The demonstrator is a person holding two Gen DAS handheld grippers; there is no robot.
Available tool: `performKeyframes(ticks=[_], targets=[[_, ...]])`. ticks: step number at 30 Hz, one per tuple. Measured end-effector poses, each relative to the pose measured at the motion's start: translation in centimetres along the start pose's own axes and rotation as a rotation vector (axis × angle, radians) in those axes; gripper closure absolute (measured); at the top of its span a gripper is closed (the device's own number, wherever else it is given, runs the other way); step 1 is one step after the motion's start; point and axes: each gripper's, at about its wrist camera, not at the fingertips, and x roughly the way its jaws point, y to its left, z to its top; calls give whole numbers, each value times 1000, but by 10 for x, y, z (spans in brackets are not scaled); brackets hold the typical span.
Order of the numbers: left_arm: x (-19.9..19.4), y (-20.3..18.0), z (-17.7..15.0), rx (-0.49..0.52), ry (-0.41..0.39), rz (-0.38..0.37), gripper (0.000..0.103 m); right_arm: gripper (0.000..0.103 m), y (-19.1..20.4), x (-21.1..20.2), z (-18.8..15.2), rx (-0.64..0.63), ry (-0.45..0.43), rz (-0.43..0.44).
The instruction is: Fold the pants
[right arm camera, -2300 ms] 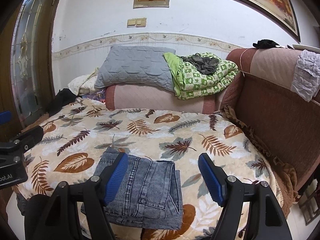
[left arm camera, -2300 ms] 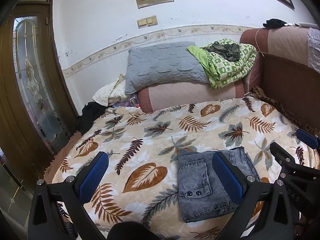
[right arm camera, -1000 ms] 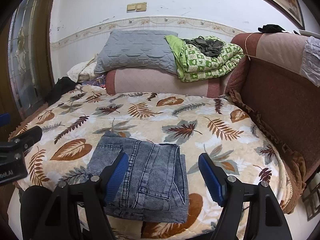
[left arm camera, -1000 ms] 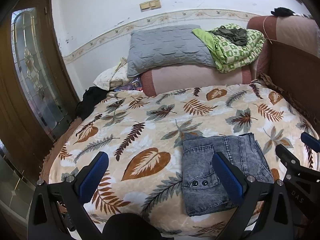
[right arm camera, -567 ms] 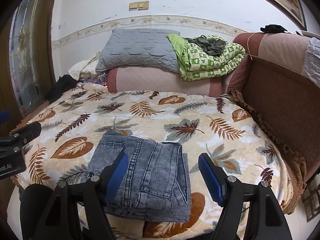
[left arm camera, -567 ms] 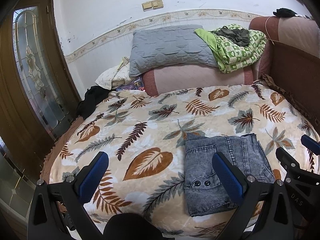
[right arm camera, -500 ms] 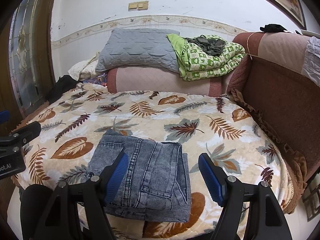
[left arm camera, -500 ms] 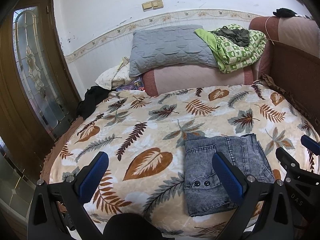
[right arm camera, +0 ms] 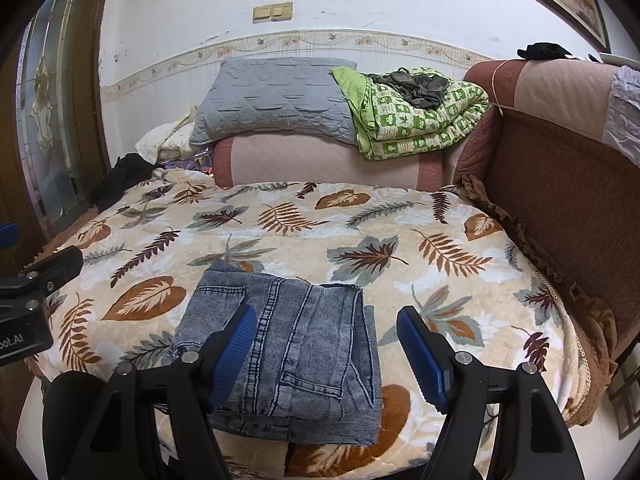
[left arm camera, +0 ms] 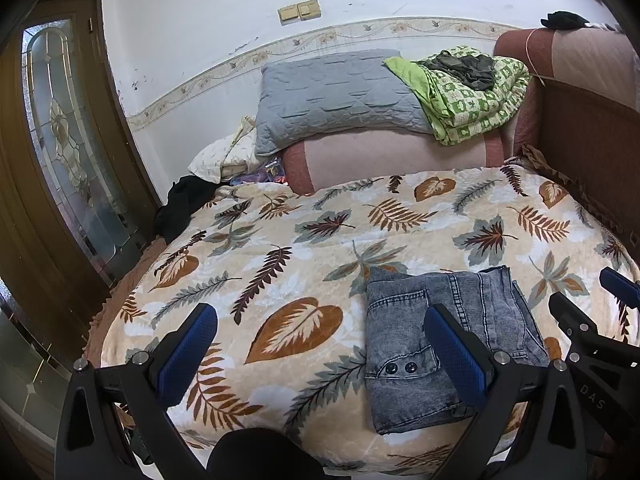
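Your pants (right arm camera: 296, 344) lie folded into a compact stack on the leaf-print blanket (right arm camera: 400, 240), near its front edge. Your left gripper (left arm camera: 320, 348) and right gripper (right arm camera: 326, 350) both hang above that blanket with jaws spread wide, holding nothing.

Folded pants (left arm camera: 448, 344) lie on leaf-print blanket (left arm camera: 280, 264), seemingly untouched.
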Motion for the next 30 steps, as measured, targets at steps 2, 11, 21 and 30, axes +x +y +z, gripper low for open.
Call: performKeyframes(ticks=[2,11,21,30], targets=[[0,0,1,0,0,-1,0,27,1,0,0,-2,-2,0],[-1,-1,3,3,-4,2,0,27,4,0,1,0,0,1],[-2,-1,2,2,-3,2,0,27,5,0,1,1,2,1],[-1,-2,1,4,-5,2,0,27,4,2,0,1,6,1]])
